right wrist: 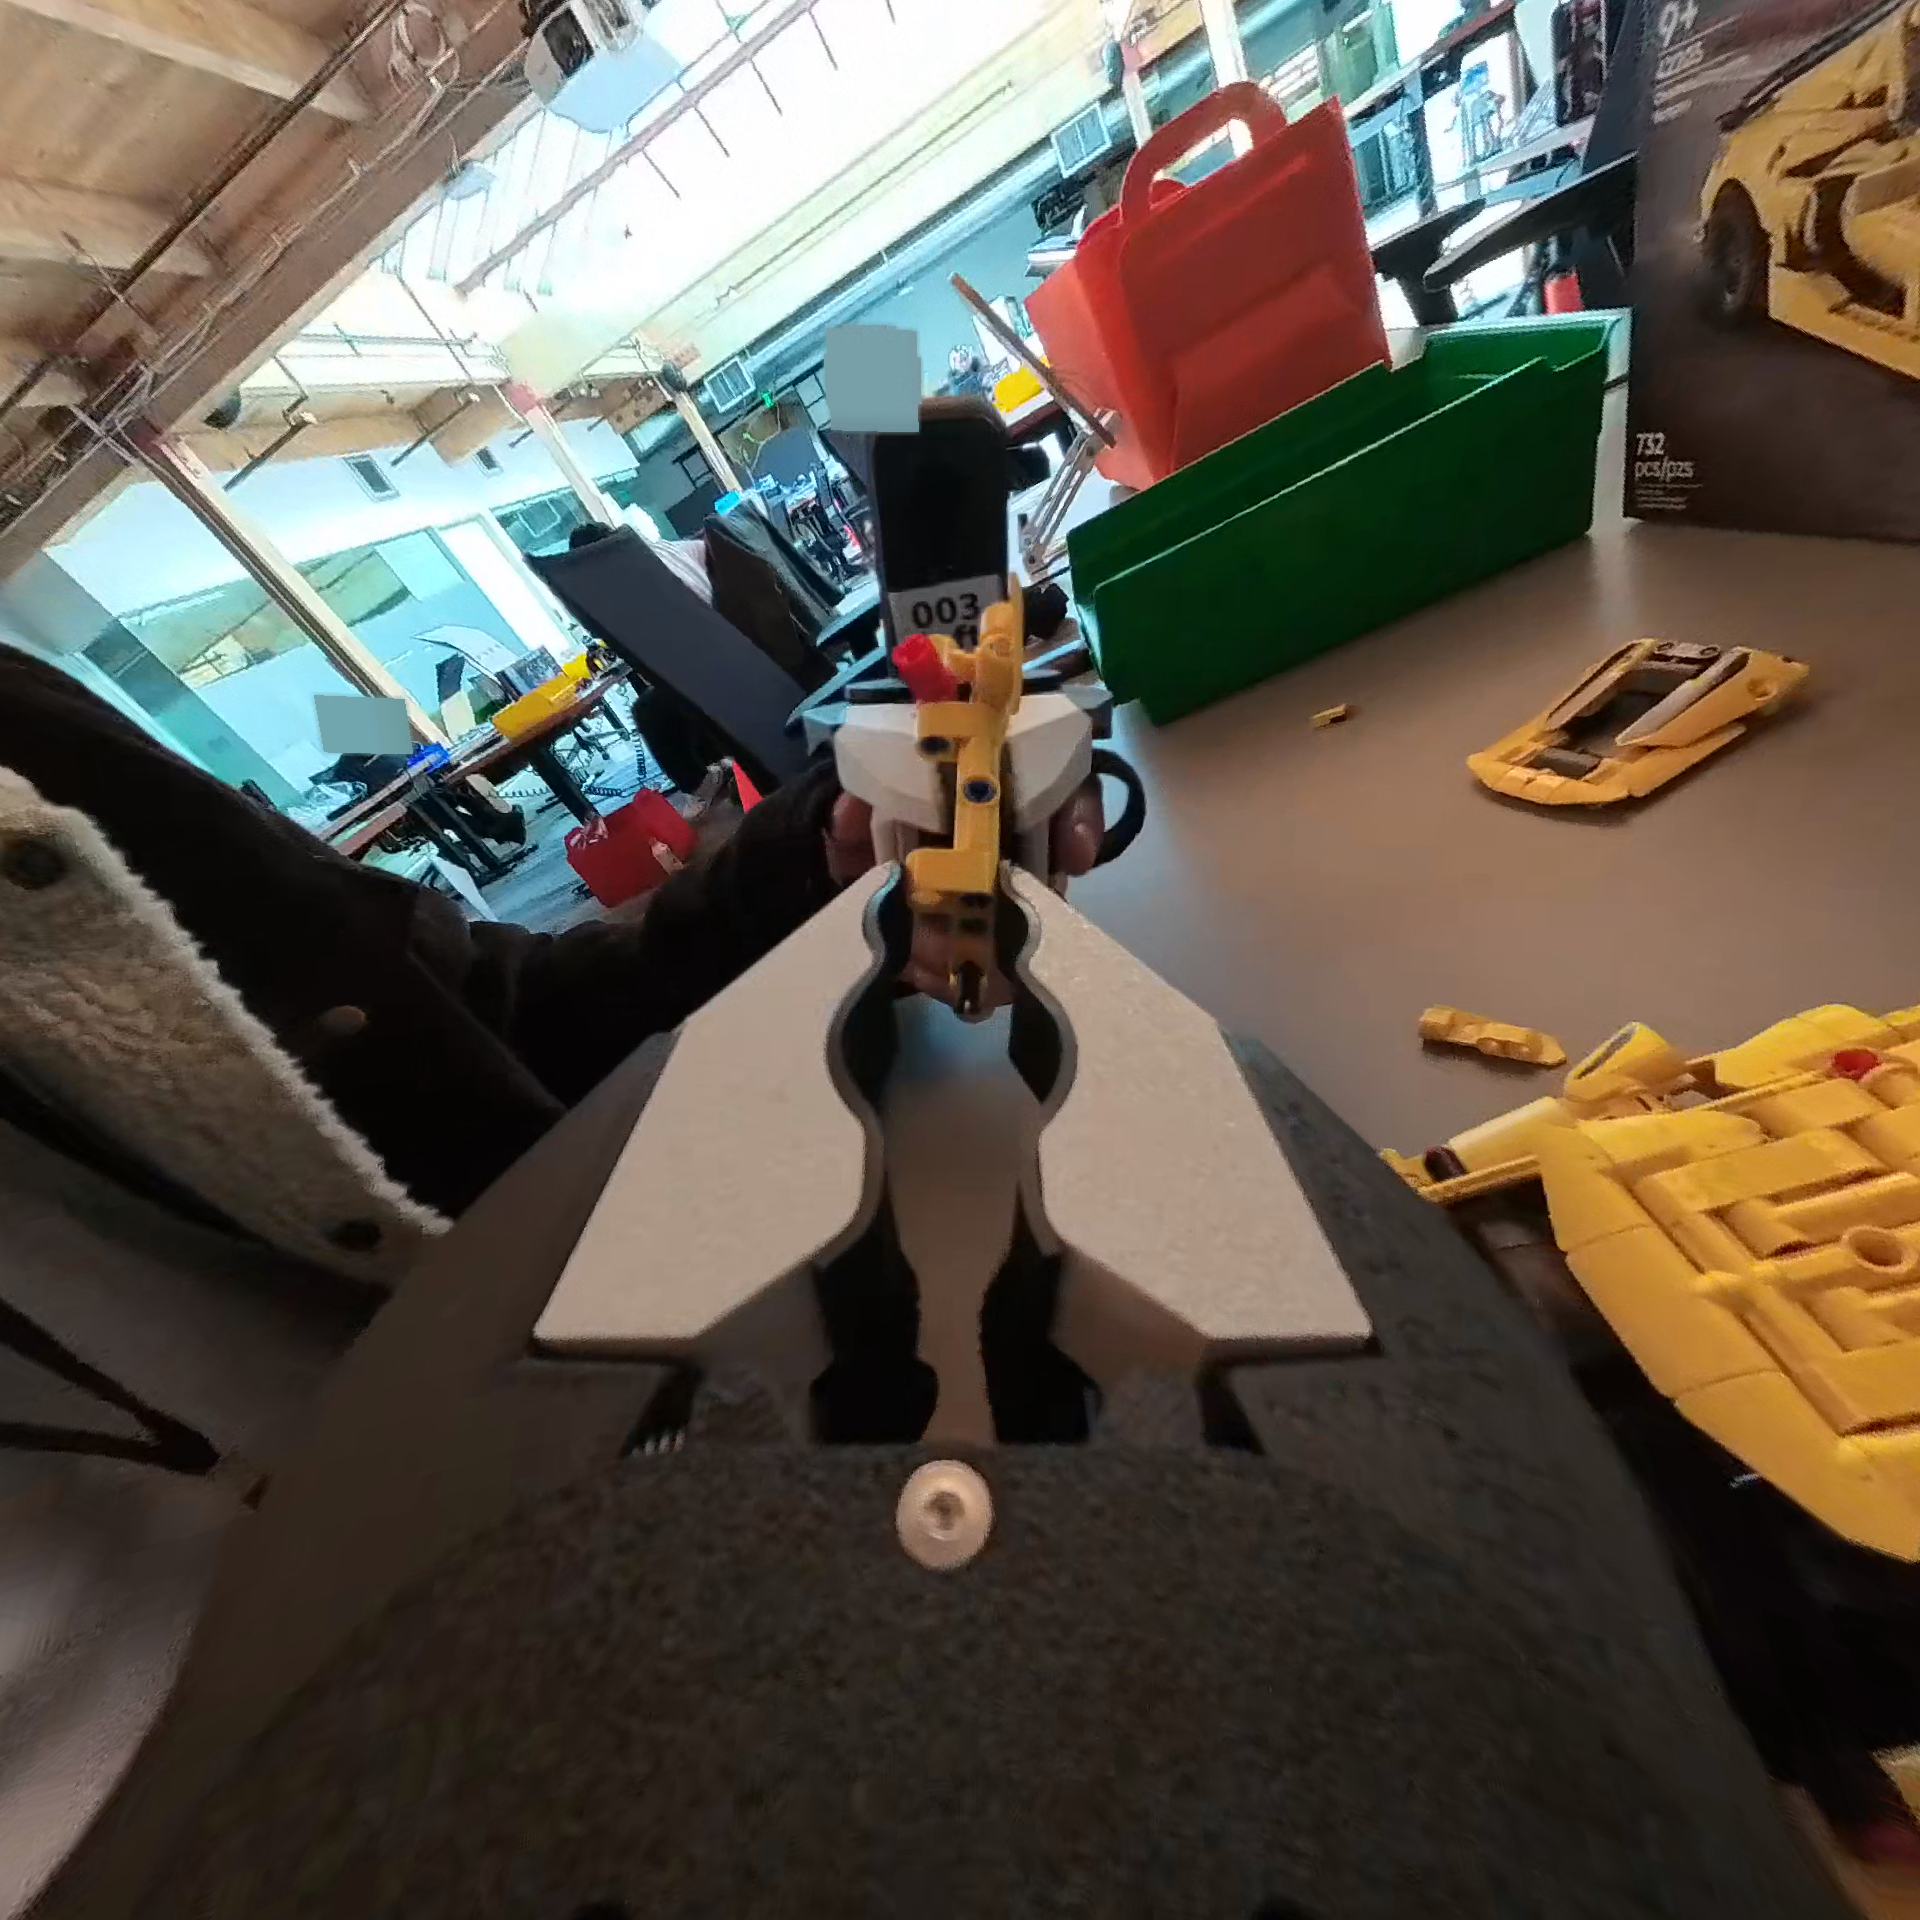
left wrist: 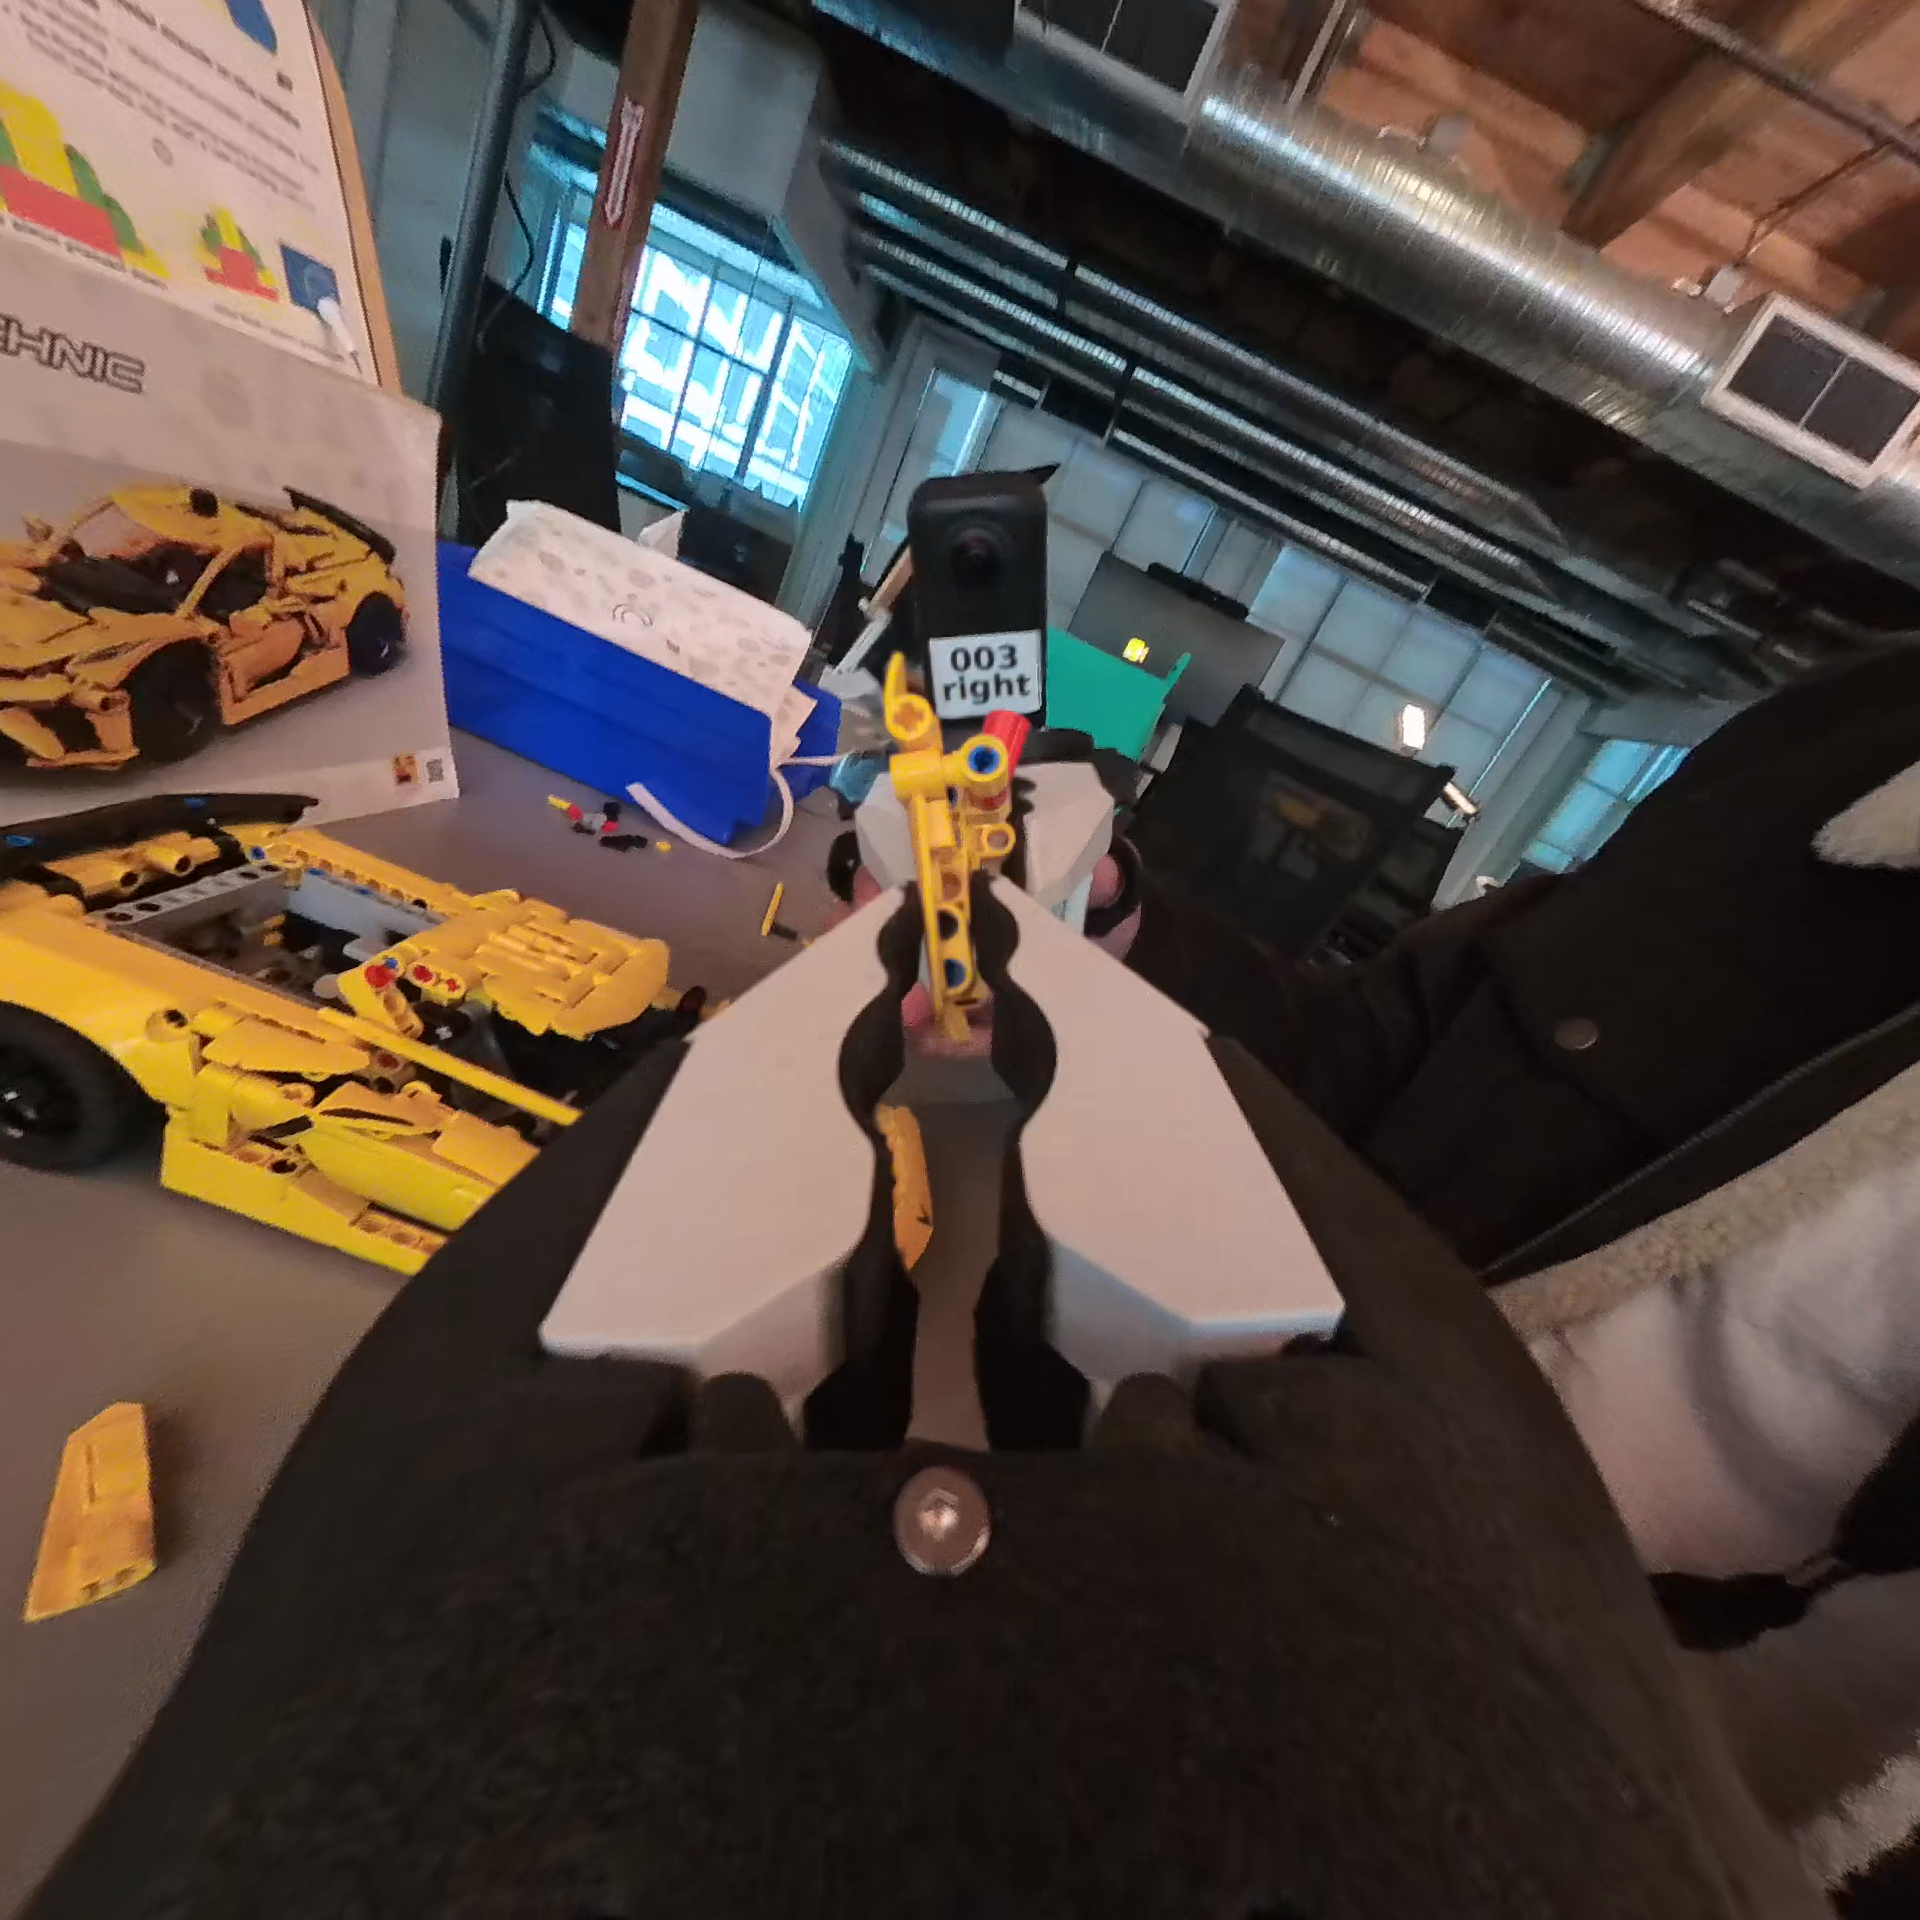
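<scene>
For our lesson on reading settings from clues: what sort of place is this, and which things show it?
Probably a shared workshop or open office in a converted industrial building: exposed silver ducting, rows of desks with office chairs, and a half-built yellow brick car on the grey table.

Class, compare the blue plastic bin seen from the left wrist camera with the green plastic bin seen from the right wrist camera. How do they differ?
The blue plastic bin holds a white patterned paper bag that pokes above its rim; the green plastic bin shows nothing above its rim. The blue bin sits beside a printed sheet showing a yellow car; the green bin sits in front of a red paper carrier bag. Both are long, open-topped bins on the grey table.
</scene>
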### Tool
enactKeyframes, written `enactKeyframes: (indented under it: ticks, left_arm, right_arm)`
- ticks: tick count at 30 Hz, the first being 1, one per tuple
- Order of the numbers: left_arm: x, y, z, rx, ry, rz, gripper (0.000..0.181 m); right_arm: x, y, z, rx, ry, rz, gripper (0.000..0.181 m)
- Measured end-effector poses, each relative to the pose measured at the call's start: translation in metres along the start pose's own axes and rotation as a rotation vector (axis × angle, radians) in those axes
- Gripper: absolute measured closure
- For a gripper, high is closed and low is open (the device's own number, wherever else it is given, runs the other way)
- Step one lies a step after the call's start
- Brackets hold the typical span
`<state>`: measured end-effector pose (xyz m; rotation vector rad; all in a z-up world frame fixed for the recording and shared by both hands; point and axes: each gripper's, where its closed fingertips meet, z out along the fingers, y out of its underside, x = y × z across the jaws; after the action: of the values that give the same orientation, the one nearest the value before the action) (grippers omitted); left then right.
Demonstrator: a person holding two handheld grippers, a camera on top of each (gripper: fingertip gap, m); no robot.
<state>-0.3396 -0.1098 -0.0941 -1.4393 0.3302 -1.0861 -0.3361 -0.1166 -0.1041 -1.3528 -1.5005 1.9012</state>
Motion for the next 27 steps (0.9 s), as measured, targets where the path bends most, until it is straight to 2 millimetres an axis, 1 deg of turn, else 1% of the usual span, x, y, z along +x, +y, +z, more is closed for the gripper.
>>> enactKeyframes:
  ticks: [3,6,10,13,15,17,19,20,21,23,24,26,27]
  left_arm:
    - [-0.003,0.0,-0.003,0.005,0.0,-0.032,0.174]
    - [-0.004,0.0,-0.004,-0.002,-0.008,-0.022,0.174]
    - [-0.001,-0.011,-0.009,0.067,0.005,-0.013,0.171]
    - [0.0,-0.009,-0.01,0.047,0.013,-0.021,0.175]
    - [0.001,-0.008,-0.01,0.033,0.009,0.008,0.175]
    - [0.002,-0.007,-0.01,0.023,-0.009,0.063,0.175]
    - [0.003,-0.005,-0.009,0.01,-0.014,0.077,0.175]
    - [0.002,-0.002,-0.008,-0.008,-0.017,0.075,0.175]
    - [0.001,0.001,-0.007,-0.022,-0.021,0.075,0.175]
    - [0.003,0.002,-0.004,-0.029,-0.015,0.083,0.175]
    - [0.004,0.002,-0.004,-0.028,-0.009,0.083,0.175]
    - [0.002,0.003,-0.005,-0.039,-0.017,0.083,0.175]
    - [0.003,0.004,-0.005,-0.049,-0.022,0.094,0.176]
  right_arm:
    - [0.004,0.002,0.0,0.002,0.003,0.014,0.167]
    - [0.006,0.007,0.001,-0.01,-0.02,0.044,0.167]
    - [0.0,0.008,-0.001,-0.024,-0.071,0.105,0.167]
    - [-0.001,0.01,-0.002,-0.043,-0.077,0.098,0.167]
    - [0.0,0.007,-0.002,-0.025,-0.082,0.1,0.167]
    - [0.002,0.003,-0.004,0.011,-0.048,0.031,0.167]
    - [0.009,0.005,-0.003,0.004,0.027,-0.075,0.154]
    - [0.01,0.008,-0.002,-0.014,0.042,-0.11,0.152]
    - [0.006,0.01,0.0,-0.021,0.026,-0.119,0.156]
    - [-0.001,0.01,0.004,-0.012,-0.016,-0.077,0.162]
    - [0.001,0.008,0.005,-0.005,-0.005,-0.064,0.167]
    - [0.003,0.006,0.003,0.003,-0.006,-0.04,0.168]
    - [0.002,0.007,0.002,-0.017,-0.026,0.004,0.168]
